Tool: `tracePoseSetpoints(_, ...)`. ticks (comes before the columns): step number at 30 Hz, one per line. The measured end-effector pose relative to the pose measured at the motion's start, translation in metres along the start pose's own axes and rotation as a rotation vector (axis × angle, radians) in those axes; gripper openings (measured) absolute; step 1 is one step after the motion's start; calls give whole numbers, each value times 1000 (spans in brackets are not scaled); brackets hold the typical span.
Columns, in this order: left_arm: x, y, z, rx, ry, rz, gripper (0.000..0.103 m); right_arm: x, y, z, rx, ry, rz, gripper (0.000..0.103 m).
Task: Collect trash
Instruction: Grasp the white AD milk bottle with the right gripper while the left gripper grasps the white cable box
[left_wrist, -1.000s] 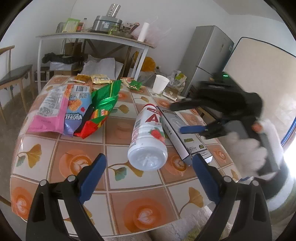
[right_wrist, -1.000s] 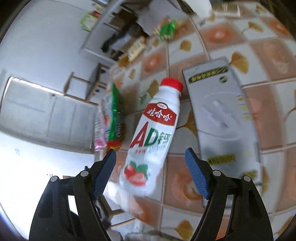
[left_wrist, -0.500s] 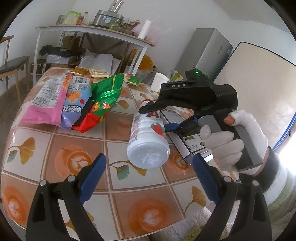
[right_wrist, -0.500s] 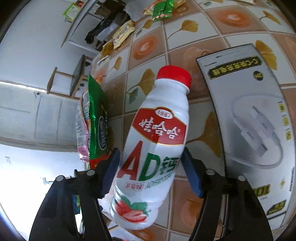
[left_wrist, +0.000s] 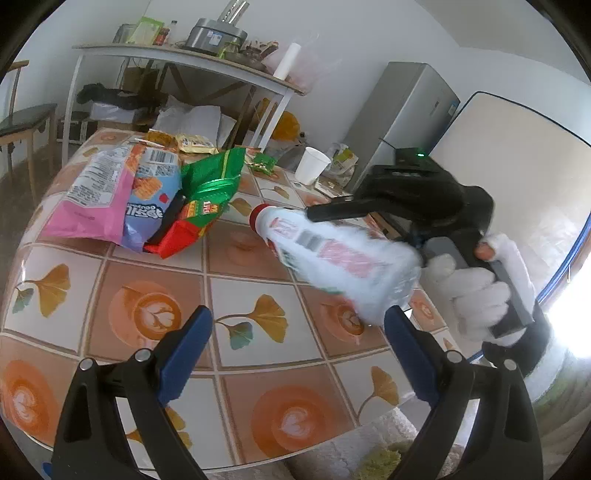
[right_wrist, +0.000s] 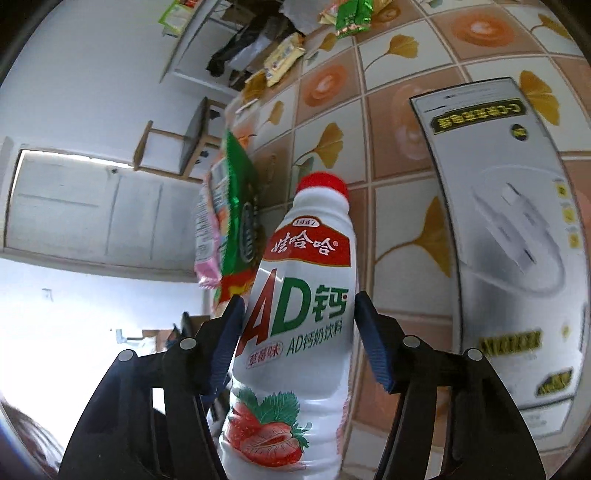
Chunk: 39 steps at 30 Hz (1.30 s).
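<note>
Where right gripper (right_wrist: 297, 338) clamps: bottle (right_wrist: 295, 332).

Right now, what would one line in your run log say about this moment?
task: collect trash | right tongs: shut on milk bottle, lifted off table | left tongs: open, holding nothing | snack bags: on table

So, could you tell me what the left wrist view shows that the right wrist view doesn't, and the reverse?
Only the left wrist view shows the open left gripper, the gloved right hand, a white paper cup and a grey fridge. Only the right wrist view shows the bottle's front label, the right gripper closed on the bottle, and the grey box lying flat. Both show the red-capped bottle, the snack bags and the tiled table.
</note>
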<state>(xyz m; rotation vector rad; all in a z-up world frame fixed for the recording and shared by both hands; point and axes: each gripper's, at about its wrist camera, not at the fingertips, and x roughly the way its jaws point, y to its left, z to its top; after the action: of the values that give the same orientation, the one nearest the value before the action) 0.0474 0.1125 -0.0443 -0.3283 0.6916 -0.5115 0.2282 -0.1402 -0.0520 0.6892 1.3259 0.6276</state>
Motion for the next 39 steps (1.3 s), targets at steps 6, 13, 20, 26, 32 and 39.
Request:
tracePoseSetpoints(6, 6, -9, -2, 1, 22, -24, 92, -38, -12, -18, 19, -25, 105, 57)
tracePoseSetpoints(13, 24, -21, -4, -12, 73, -64, 92, -123, -32, -31, 9, -211, 92, 56)
tracePoseSetpoints(20, 60, -39, 7, -15, 134, -85, 92, -176, -79, -27, -25, -377, -155, 56)
tracePoseSetpoints(26, 114, -48, 33, -80, 202, -95, 78, -141, -123, -12, -3, -344, -183, 56)
tracePoseSetpoints(32, 157, -41, 43, -144, 269, -108, 55, -105, -109, -13, -78, -292, -160, 56)
tracePoseSetpoints(39, 139, -22, 36, -180, 279, -95, 48, -75, -89, -21, -128, -207, -89, 56)
